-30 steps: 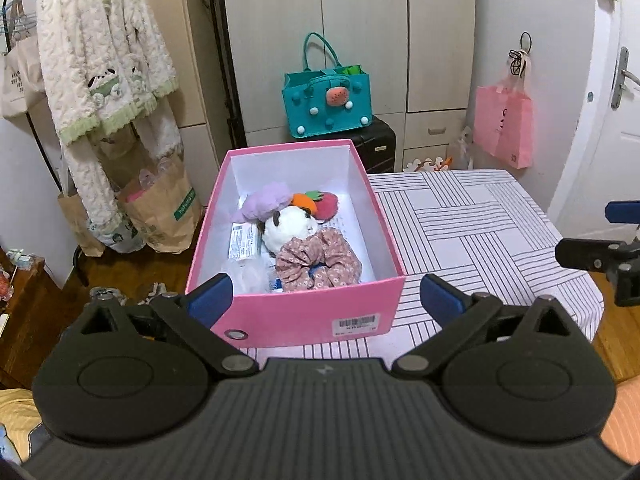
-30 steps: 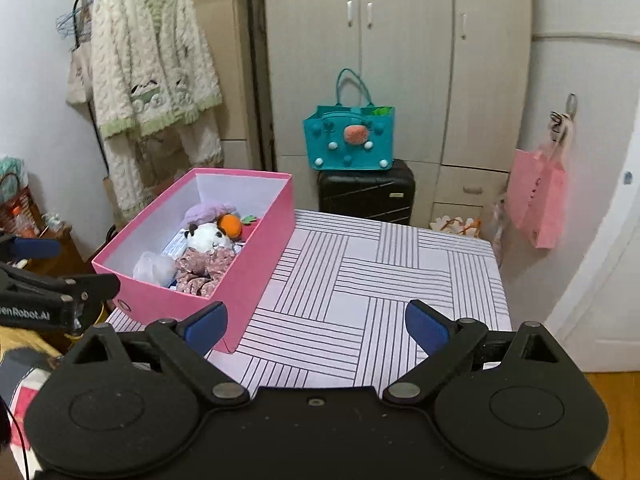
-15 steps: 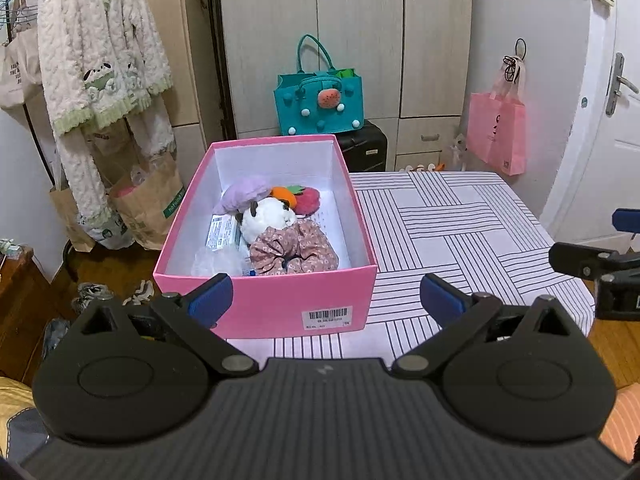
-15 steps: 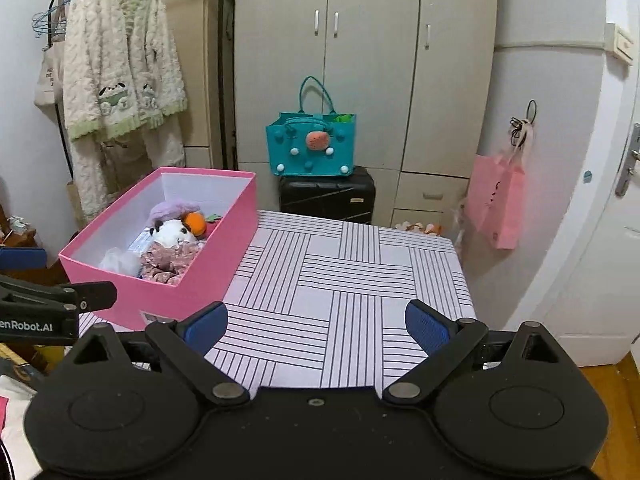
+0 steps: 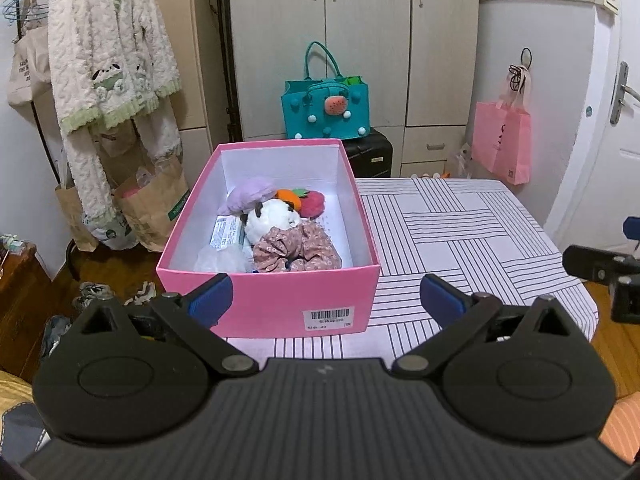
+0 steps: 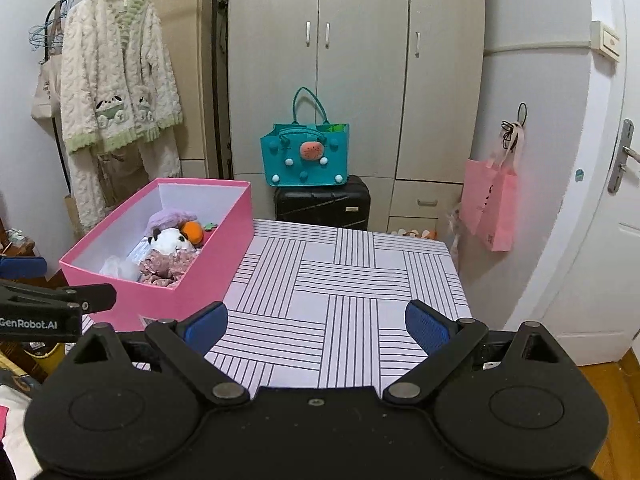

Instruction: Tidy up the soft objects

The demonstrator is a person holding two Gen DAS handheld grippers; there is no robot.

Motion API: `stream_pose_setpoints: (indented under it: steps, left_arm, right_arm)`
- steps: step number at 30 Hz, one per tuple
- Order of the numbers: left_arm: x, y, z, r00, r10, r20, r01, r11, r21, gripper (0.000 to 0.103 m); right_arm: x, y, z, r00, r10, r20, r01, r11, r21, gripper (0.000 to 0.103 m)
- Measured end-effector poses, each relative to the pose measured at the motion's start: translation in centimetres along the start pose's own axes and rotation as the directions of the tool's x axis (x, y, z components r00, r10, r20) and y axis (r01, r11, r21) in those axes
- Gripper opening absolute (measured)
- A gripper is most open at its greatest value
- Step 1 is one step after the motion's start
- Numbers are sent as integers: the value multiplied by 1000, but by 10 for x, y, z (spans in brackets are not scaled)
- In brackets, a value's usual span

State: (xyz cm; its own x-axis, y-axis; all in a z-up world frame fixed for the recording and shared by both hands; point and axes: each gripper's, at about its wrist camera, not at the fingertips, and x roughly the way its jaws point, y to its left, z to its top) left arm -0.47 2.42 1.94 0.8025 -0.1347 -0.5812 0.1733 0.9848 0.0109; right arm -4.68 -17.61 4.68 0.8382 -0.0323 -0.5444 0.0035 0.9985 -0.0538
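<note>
Matt pink card box point(image 5: 276, 304); fuzzy plush toy point(image 5: 270, 218), cloth scrunchie point(image 5: 298, 250); smooth striped tablecloth point(image 6: 352, 280).

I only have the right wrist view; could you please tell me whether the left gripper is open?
Observer: Yes. The left wrist view shows the left gripper open and empty, facing the short end of the box.
Operator: Thank you. Is anything hidden behind the box's right wall?
Observer: A red plush lies against the orange plush, towards the far end.
Operator: Is there any marking on that short end?
Observer: Yes, a barcode label sits low on its right side.
</note>
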Motion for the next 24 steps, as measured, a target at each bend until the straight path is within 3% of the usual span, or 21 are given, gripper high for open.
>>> stream_pose_setpoints:
  steps: [14, 24]
  left_arm:
    - [1, 4, -11, 998, 23, 63, -21, 999, -33, 101]
    - [0, 4, -17, 992, 52, 117, -48, 998, -32, 101]
  right_arm:
    - [-3, -2, -16, 997, -6, 72, 7, 1000, -6, 98]
    - [0, -5, -21, 995, -53, 86, 52, 999, 12, 98]
